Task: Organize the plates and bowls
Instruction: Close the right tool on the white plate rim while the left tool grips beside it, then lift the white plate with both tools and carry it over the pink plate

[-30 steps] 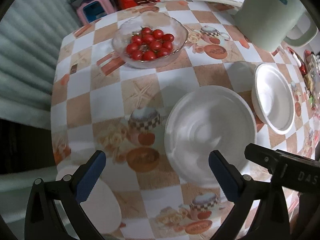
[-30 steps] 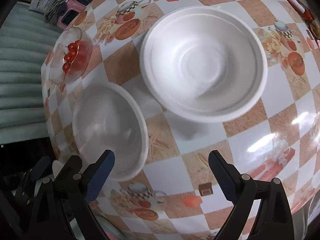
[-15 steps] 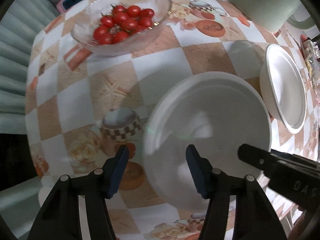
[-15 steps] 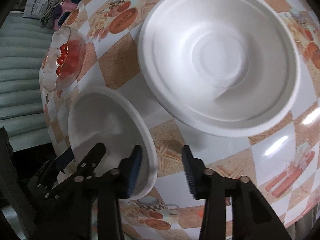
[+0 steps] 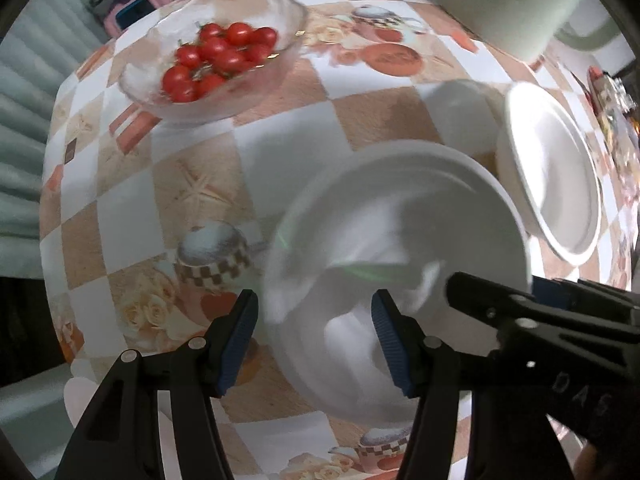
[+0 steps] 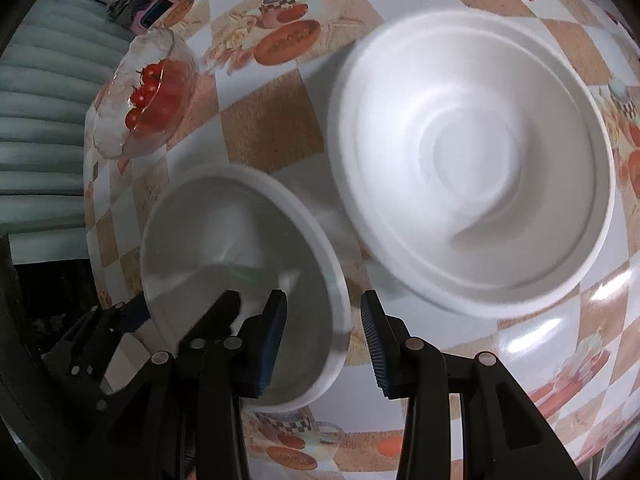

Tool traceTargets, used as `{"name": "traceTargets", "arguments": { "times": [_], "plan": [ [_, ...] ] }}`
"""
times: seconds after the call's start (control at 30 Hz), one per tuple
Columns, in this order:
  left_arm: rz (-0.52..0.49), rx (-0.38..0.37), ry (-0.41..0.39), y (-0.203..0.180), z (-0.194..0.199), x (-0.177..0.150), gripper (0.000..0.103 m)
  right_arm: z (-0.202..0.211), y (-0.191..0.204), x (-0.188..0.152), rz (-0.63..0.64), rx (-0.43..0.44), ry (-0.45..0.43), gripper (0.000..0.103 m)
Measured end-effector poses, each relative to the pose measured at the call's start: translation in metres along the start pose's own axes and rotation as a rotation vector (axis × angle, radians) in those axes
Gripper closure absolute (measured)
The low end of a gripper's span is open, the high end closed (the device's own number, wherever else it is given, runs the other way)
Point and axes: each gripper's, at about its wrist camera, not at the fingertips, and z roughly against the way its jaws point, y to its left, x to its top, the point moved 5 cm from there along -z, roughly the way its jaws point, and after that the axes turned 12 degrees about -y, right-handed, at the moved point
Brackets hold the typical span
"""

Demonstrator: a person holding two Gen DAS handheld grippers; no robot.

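Observation:
Two white foam bowls stand on the checked tablecloth. The nearer bowl (image 5: pixel 396 248) (image 6: pixel 240 248) has both grippers at its rim. My left gripper (image 5: pixel 314 338) straddles its left rim, one finger outside and one inside, with a gap to the wall. My right gripper (image 6: pixel 324 340) straddles its right rim the same way, partly closed. The bowl looks blurred and slightly tilted. The second bowl (image 5: pixel 556 168) (image 6: pixel 472 164) stands upright just to the right.
A glass bowl of cherry tomatoes (image 5: pixel 216 60) (image 6: pixel 148 92) sits at the far left of the table. A pale green jug (image 5: pixel 516 4) stands at the back right. The table edge (image 5: pixel 52 208) drops off at the left toward a ribbed teal sofa.
Both grippers moved in onto the nearer bowl's rim from opposite sides and narrowed their jaws. The nearer bowl has shifted a little and appears blurred.

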Motion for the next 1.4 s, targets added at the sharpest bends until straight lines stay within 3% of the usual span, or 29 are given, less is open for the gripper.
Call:
{"name": "traceTargets", "arguments": {
  "times": [0.1, 0.2, 0.37, 0.67, 1.4],
  "plan": [
    [0.021, -0.022, 0.012, 0.006, -0.007, 0.0, 0.052, -0.001, -0.002, 0.001, 0.006, 0.003, -0.001, 0.063],
    [0.019, -0.017, -0.007, 0.006, -0.007, 0.001, 0.066, -0.004, -0.003, 0.0, 0.013, 0.01, 0.01, 0.085],
    [0.099, -0.024, -0.016, 0.014, -0.006, 0.012, 0.07, -0.001, -0.002, -0.002, 0.072, 0.009, 0.001, 0.085],
    [0.115, -0.045, 0.001, 0.009, 0.004, -0.018, 0.074, 0.002, -0.012, -0.011, 0.085, 0.002, 0.015, 0.085],
    [0.192, -0.031, 0.065, -0.031, 0.038, -0.161, 0.074, 0.02, -0.031, -0.122, 0.268, -0.049, 0.104, 0.085]
  ]
}}
